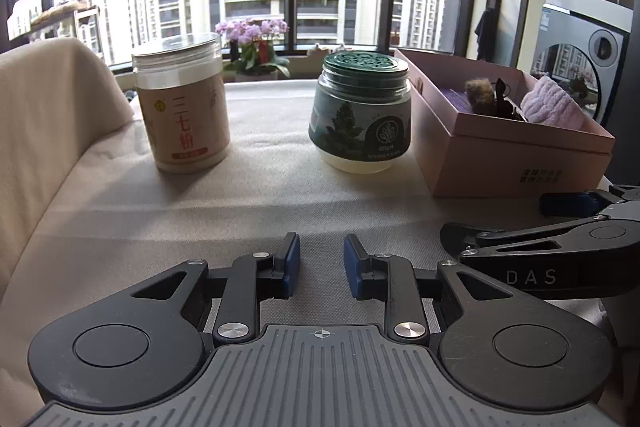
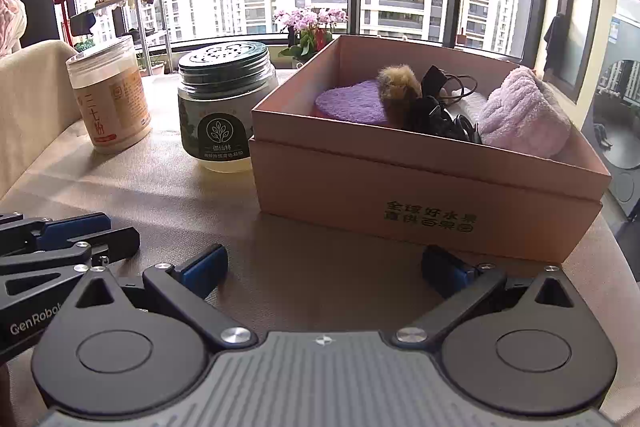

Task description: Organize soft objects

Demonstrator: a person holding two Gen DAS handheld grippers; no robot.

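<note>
Seemingly most of the sorting is done: the pink box (image 2: 424, 195) at about one o'clock from the right gripper (image 2: 322, 269) already holds the soft things. Inside it, a purple heart-shaped pad (image 2: 350, 103) lies at the ten o'clock end, a brown fur ball (image 2: 400, 83) rests just beside it, a tangle of black cords and clips (image 2: 438, 111) sits in the middle, and a folded lilac towel (image 2: 524, 115) fills the three o'clock end. No soft item shows loose on the beige tablecloth (image 1: 240, 203), so little seems left, though parts of the table lie outside both views.

Neither claw holds anything. The right gripper is spread wide, its blue pads well apart, just before the box wall. The left gripper (image 1: 322, 265) is narrowed, with a small gap between its pads, hovering low over the cloth.

Two hard jars stand at eleven and twelve o'clock from the left gripper: a tan-labelled jar (image 1: 184, 111) and a green-lidded jar (image 1: 362, 111), the latter just beside the box. Both grippers sit close together, so they could crowd each other.
</note>
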